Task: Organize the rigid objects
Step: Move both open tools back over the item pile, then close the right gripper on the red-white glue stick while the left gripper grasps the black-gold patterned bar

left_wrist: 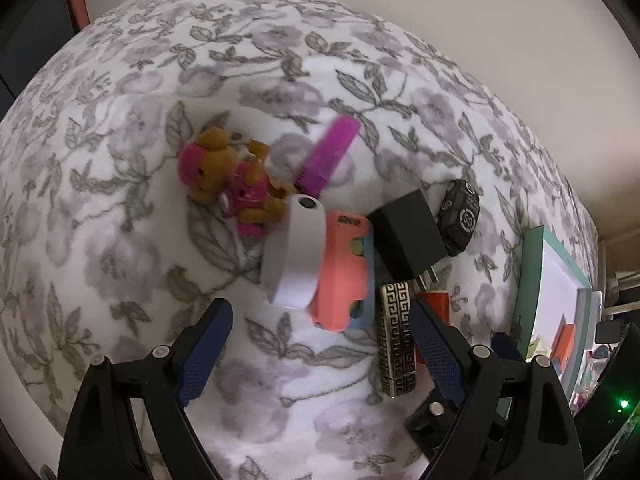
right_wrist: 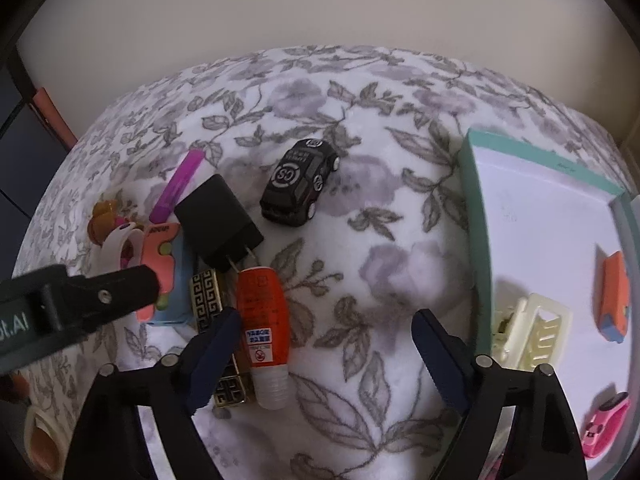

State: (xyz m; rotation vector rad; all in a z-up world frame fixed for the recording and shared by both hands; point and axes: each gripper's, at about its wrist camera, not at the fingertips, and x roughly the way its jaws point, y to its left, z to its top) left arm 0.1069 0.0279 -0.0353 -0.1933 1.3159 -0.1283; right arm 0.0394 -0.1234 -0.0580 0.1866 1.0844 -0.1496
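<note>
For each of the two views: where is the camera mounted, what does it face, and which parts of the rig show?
Left wrist: on the left gripper, facing steeply down at the white case; own open fingers show.
Right wrist: on the right gripper, facing down at the orange bottle; own open fingers, left gripper intruding.
Shared: black toy car, charger, teal tray.

Open left gripper (left_wrist: 320,316), white case (left_wrist: 294,254)

"CS" is printed in a ring on the roof of the black toy car (right_wrist: 301,184), upper centre. "t.AI" is read on the black gripper body (right_wrist: 16,322) at the left edge. A no-fire sign is shown on the orange bottle (right_wrist: 262,320).
</note>
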